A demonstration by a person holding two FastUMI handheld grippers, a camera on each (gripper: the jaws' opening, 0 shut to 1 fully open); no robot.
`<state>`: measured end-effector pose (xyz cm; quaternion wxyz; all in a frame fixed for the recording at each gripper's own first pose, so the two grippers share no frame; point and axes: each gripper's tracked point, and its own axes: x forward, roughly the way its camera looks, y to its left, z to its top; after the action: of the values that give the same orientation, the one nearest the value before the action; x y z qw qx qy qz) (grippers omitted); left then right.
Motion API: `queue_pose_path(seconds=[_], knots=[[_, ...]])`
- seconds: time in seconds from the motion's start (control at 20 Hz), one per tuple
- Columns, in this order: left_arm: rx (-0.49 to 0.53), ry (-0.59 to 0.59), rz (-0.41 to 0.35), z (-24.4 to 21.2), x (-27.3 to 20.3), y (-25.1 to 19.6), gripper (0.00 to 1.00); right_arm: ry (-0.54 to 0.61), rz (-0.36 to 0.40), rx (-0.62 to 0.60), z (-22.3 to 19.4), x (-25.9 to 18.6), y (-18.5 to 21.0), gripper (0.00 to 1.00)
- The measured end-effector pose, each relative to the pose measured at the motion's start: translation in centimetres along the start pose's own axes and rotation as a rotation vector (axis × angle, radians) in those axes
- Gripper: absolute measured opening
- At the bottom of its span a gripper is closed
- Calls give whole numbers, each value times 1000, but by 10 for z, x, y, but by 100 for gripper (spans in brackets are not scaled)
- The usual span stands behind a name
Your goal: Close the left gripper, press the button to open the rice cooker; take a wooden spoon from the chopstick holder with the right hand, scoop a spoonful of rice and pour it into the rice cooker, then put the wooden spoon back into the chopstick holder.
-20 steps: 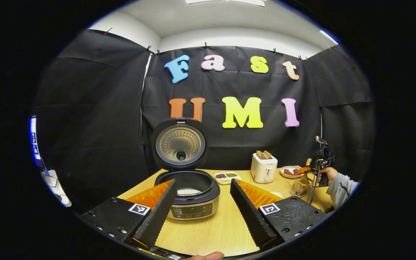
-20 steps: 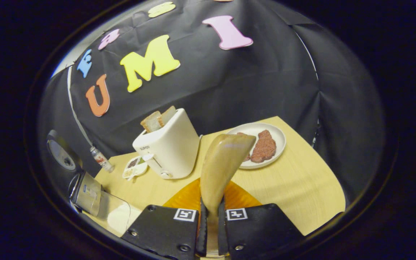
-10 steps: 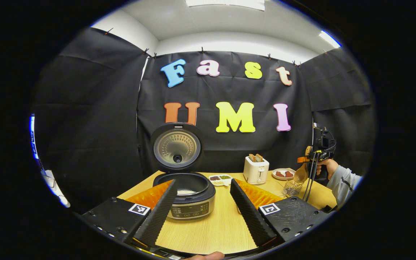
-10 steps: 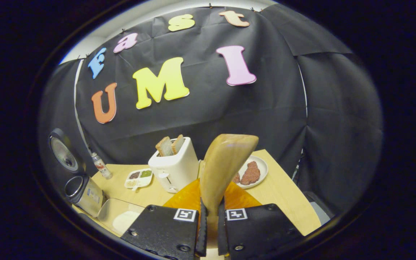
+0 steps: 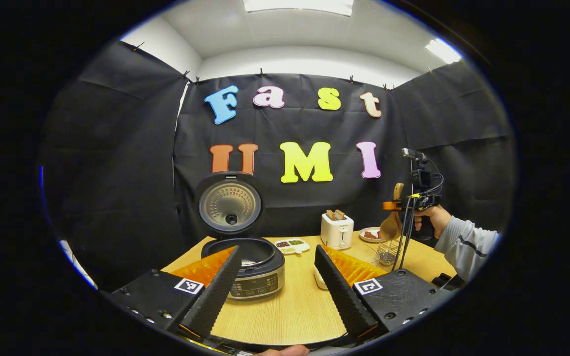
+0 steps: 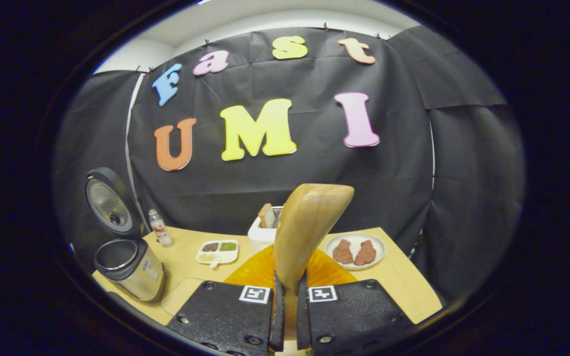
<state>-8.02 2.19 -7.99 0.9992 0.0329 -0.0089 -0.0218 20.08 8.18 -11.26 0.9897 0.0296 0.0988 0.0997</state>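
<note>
The rice cooker (image 5: pixel 245 269) stands open on the wooden table (image 5: pixel 290 311), its lid (image 5: pixel 229 202) upright; it also shows at the left in the right gripper view (image 6: pixel 129 267). My left gripper (image 5: pixel 277 291) is open, back from the cooker, with nothing between its fingers. My right gripper (image 6: pixel 285 301) is shut on the handle of the wooden spoon (image 6: pixel 309 227), held in the air. In the left gripper view that spoon (image 5: pixel 392 225) hangs just above the wire chopstick holder (image 5: pixel 389 252), held by the right gripper (image 5: pixel 403 203) in a person's hand.
A toaster (image 5: pixel 337 230) with bread, a plate of meat (image 6: pixel 355 251) and a small divided dish (image 6: pixel 217 251) sit along the back of the table. A bottle (image 6: pixel 159 227) stands by the cooker. A clear container (image 6: pixel 181 296) lies near the front.
My right gripper has risen and levelled out with the spoon, lifting it above the holder. My left gripper has drawn back from the cooker, still open.
</note>
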Motion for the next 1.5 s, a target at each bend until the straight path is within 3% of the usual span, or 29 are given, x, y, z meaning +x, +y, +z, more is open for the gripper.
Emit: queue_pose_path(seconds=[0.4, 0.65, 0.95, 1.2, 1.35, 1.5], knots=[[41, 20, 28, -14, -11, 18, 95, -44, -6, -63, -46, 15, 76, 15], [2, 4, 26, -6, -12, 24, 95, -38, -58, -120, -101, 32, 86, 15], [-40, 7, 17, -10, -7, 22, 95, 13, -164, -73, -148, 45, 77, 15], [-61, 13, 20, -10, -6, 24, 95, 124, -60, 113, -168, 44, 118, 15], [-70, 12, 25, -10, -5, 24, 95, 194, -17, 195, -172, 41, 126, 15], [-78, 22, 22, -16, -4, 22, 96, 262, 45, 353, -176, 44, 125, 15]])
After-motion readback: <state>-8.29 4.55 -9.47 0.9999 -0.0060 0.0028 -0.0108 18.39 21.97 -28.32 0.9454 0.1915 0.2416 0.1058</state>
